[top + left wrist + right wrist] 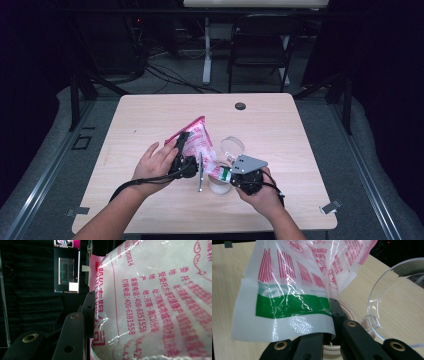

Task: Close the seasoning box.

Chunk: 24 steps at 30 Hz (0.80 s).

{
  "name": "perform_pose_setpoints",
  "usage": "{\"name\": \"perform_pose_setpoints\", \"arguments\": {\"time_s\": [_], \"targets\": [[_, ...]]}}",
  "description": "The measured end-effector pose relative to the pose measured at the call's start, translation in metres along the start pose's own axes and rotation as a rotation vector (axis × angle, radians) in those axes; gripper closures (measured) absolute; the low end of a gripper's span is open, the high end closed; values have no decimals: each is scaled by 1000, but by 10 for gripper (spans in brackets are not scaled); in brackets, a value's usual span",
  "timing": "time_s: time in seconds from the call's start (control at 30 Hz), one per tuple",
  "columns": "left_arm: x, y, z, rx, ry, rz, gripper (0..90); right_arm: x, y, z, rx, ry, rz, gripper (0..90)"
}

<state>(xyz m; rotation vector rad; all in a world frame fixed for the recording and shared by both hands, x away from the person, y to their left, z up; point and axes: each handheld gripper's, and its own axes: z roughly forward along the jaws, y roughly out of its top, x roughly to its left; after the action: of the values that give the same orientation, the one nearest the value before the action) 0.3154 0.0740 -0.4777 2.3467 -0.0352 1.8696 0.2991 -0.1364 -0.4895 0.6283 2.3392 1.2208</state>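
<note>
A pink-and-white printed plastic bag is held up over the middle of the wooden table between both grippers. My left gripper is shut on the bag's upper side; in the left gripper view one black finger presses against the bag. My right gripper is shut on the bag's lower edge, by a green stripe, with the jaws close together. A clear plastic tub sits just under that corner, and its clear hinged lid stands open beside it.
A small black round cap is set in the table near its far edge. Beyond the table stand a dark folding chair and a white desk leg. Bare tabletop lies to the left, right and far side of the hands.
</note>
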Motion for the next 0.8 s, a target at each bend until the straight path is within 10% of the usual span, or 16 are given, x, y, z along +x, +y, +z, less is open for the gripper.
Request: {"name": "perform_pose_setpoints", "arguments": {"time_s": [0.8], "targets": [[-2,5,2,-14,4,10,615,-1,-5,-1,18,-17,0,900]]}}
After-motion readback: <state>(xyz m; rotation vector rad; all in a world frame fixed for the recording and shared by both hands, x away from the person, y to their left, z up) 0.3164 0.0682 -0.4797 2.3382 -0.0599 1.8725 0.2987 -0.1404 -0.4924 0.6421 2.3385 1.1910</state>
